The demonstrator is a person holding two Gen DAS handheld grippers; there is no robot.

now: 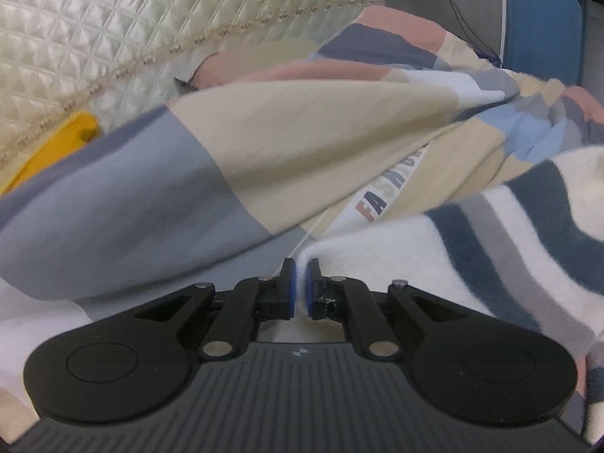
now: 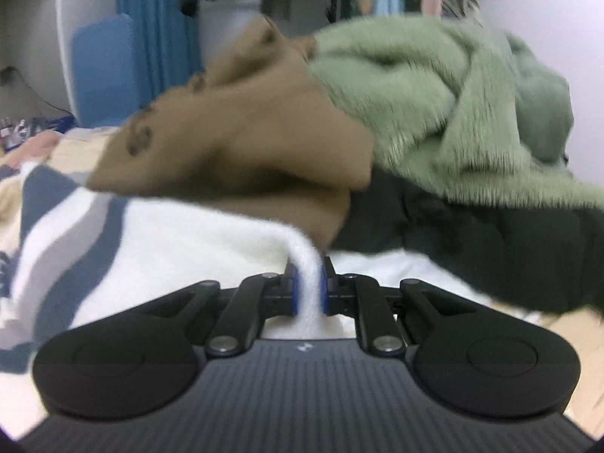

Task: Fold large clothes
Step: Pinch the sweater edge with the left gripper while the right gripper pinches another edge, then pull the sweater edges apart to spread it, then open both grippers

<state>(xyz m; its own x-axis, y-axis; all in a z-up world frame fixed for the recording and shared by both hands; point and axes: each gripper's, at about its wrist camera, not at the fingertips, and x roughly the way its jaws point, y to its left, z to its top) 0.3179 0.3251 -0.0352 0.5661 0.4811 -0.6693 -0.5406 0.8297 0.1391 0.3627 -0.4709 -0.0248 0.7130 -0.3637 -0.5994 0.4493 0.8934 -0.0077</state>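
Fleece garment (image 1: 490,249): white, fuzzy, dark blue and grey stripes; spread on bed over patchwork sheet (image 1: 302,132). Left gripper (image 1: 301,288) pinching thin white edge; right gripper (image 2: 310,287) pinching thicker white fold. Garment outline cut off; both views motion-blurred.

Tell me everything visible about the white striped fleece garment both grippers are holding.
The striped fleece garment is fluffy white fabric with dark blue and grey bands. It lies spread and rumpled on a patchwork bedcover. The left gripper is shut on a thin white edge; the right gripper is shut on a thicker white fold. In the right view a brown garment overlaps its far side.
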